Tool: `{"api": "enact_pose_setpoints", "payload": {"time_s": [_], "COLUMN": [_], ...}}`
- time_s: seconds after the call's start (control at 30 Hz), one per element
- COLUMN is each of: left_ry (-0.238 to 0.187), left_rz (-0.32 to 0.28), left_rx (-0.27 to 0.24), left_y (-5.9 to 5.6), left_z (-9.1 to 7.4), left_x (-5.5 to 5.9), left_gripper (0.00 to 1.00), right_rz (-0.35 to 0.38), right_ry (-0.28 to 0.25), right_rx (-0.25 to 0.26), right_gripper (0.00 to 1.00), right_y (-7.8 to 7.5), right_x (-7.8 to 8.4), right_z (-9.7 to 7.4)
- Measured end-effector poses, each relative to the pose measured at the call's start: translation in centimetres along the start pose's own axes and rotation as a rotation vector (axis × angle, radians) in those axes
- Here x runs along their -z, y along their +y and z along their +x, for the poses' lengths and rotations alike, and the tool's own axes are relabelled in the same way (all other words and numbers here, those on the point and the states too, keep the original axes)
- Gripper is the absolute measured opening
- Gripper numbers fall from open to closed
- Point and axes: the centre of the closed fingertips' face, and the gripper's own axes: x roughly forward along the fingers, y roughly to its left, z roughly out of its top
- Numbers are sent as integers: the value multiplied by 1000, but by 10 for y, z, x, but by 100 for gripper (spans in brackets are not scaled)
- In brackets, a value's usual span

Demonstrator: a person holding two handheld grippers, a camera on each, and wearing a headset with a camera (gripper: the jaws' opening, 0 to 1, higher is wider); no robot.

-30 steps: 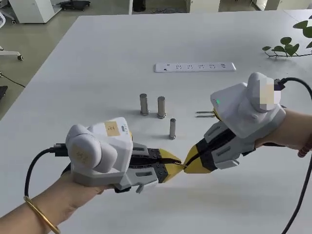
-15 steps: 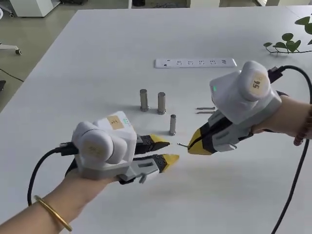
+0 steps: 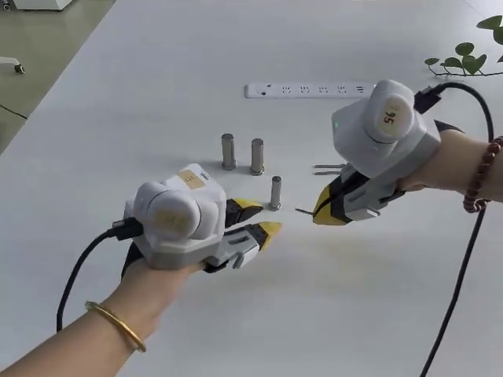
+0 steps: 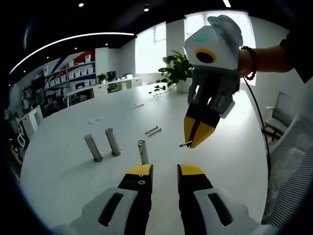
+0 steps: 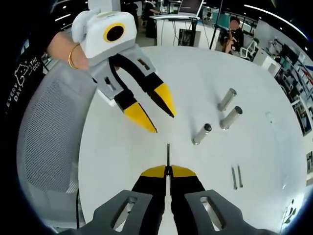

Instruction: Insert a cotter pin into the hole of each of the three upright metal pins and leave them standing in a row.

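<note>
Three upright metal pins stand on the white table: two side by side [image 3: 228, 151] [image 3: 257, 156] and a shorter-looking one [image 3: 276, 192] nearer me. My right gripper [image 3: 318, 216] is shut on a thin cotter pin [image 3: 303, 210], whose tip pokes out toward the near metal pin, a short way to its right. The right gripper view shows that cotter pin [image 5: 168, 154] sticking straight out of the closed jaws [image 5: 167, 170]. My left gripper [image 3: 267, 217] is open and holds nothing, just left of and below the near pin [image 4: 143, 152]. Two spare cotter pins [image 3: 330, 167] lie on the table.
A white power strip [image 3: 310, 90] lies beyond the metal pins. Plant leaves [image 3: 464, 63] reach in at the far right corner. Cables trail from both grippers. Office chairs and desks stand around the table in the gripper views.
A second ago both grippers met tip to tip. The left has since opened and drawn back, and the right has lifted away with the cotter pin toward the near metal pin.
</note>
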Motion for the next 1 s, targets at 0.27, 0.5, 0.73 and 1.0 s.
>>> {"api": "enact_pose_setpoints", "payload": {"time_s": [0.27,0.5,0.73,1.0], "left_ry": [2,4,21,41], "left_rz": [-37,-33,-42,-25], "left_rx": [-51,-83,-87,-74], "left_y": [14,28,35,34], "left_z": [13,26,41,54], "left_x": [2,2,6,8], "left_gripper": [18,19,19,19], "right_rz": [4,27,51,52], "right_ry": [52,88,108,132], "right_rx": [8,17,31,22], "right_gripper": [0,0,0,0], "right_y": [-14,-32,-43,-47], "right_x": [4,8,7,8], "right_z": [3,9,12,16]}}
